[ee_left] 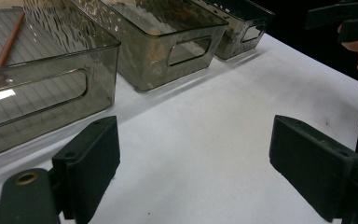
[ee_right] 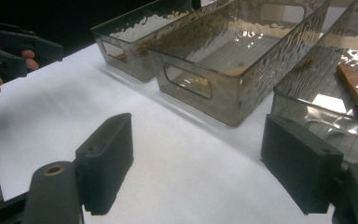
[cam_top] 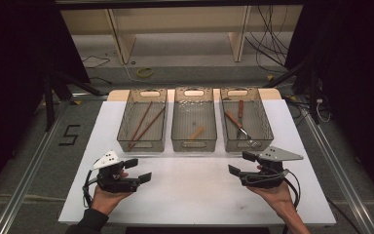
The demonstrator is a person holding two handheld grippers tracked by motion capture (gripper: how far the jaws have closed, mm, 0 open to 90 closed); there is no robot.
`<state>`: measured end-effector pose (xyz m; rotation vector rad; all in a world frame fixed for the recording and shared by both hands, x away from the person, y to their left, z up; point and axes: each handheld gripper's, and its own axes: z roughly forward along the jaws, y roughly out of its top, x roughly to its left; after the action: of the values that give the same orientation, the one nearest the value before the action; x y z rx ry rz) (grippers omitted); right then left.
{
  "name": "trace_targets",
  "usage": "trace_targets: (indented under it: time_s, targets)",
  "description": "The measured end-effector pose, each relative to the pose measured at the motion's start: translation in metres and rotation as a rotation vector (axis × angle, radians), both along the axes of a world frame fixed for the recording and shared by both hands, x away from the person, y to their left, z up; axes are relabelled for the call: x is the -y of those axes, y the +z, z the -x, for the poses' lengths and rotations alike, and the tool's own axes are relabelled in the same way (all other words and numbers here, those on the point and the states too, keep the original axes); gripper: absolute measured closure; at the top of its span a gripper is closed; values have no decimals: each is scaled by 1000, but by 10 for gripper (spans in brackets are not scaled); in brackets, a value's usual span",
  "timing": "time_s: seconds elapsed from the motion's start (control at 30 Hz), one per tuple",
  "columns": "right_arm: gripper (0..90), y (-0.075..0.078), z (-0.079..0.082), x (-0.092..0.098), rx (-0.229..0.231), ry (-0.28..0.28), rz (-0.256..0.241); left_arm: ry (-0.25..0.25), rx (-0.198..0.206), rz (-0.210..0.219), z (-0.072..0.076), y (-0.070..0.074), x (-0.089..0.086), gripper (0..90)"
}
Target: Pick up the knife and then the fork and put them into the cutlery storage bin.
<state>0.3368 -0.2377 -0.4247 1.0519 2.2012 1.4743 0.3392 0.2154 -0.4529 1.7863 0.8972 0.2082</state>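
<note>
Each hand-held gripper is black with two blocky, flat-faced jaws. The left hand-held gripper [cam_top: 139, 170] carries a pale three-cornered plate with small dark dots on top, and the right hand-held gripper [cam_top: 241, 164] a longer grey one. Black cables loop from both. A dark sleeve [cam_top: 88, 222] covers the left forearm; brass-coloured bushings sit in the jaw arms.

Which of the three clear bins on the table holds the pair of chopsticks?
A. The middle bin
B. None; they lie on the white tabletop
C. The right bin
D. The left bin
D. In the high view, the two long brown chopsticks lie slanted inside the left bin, while the middle bin has a short wooden piece and the right bin holds wooden-handled utensils.
</note>
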Motion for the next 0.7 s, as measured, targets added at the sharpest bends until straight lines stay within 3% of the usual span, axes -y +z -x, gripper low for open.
trace_targets:
  time_s: [0.37, 0.7]
  targets:
    - [243, -6, 12, 2, -5, -5, -20, 1, -2, 4, 1, 0, 0, 158]
    - [240, -7, 12, 5, 5, -21, -27, 1, -1, 3, 1, 0, 0, 158]
